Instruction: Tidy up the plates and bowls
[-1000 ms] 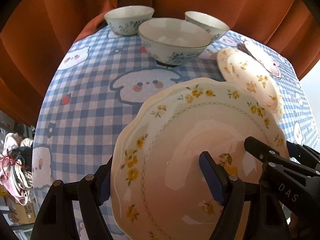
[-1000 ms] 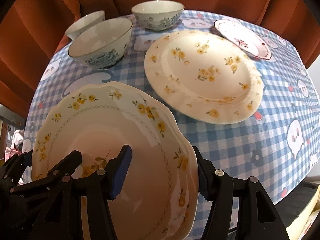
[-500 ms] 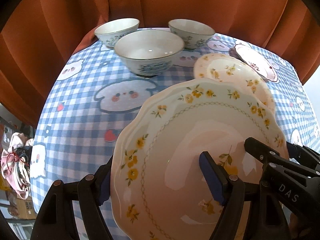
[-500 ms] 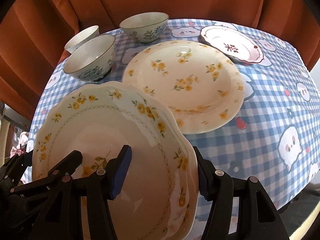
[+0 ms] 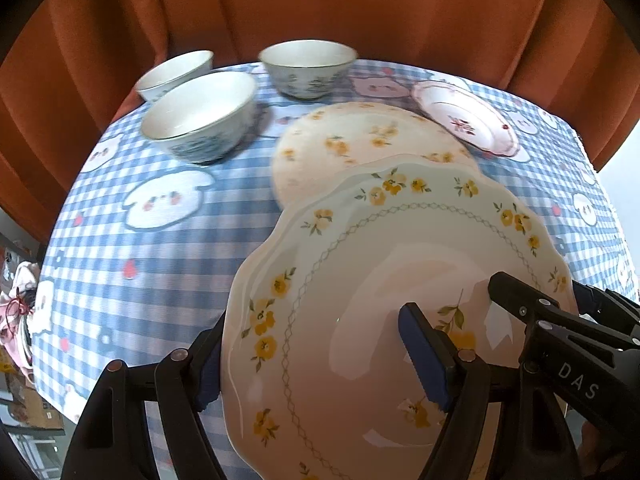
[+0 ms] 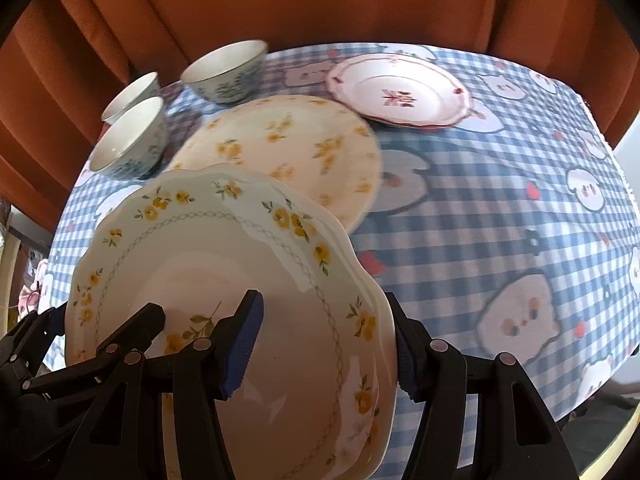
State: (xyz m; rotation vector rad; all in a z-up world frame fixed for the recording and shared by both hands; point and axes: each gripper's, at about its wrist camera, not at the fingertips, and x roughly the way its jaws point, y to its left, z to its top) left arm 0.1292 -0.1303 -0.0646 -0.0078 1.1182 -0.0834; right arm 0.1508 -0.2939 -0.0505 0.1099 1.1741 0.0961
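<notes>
A deep scalloped plate (image 5: 380, 260) (image 6: 200, 264) with yellow flowers hangs tilted above the table, held from both sides. My left gripper (image 5: 316, 356) is shut on its left rim, one pad inside the plate and one behind the rim. My right gripper (image 6: 322, 344) is shut on the right rim in the same way. Just beyond the plate, a flat yellow-flowered plate (image 5: 360, 140) (image 6: 280, 144) lies on the cloth. A pink-edged plate (image 5: 464, 120) (image 6: 400, 92) lies at the back right. Three white bowls stand at the back left (image 5: 200, 116) (image 6: 128, 140).
The round table wears a blue checked cloth (image 5: 160, 260) (image 6: 480, 220) with cartoon faces. An orange curtain (image 5: 360, 8) hangs close behind it. The cloth's edge drops off at the left and right; clutter sits on the floor at the far left (image 5: 16, 312).
Both grippers have carried the scalloped plate to the right across the table. The bowls have slid leftward in view and the pink-edged plate has come closer. The grip is unchanged.
</notes>
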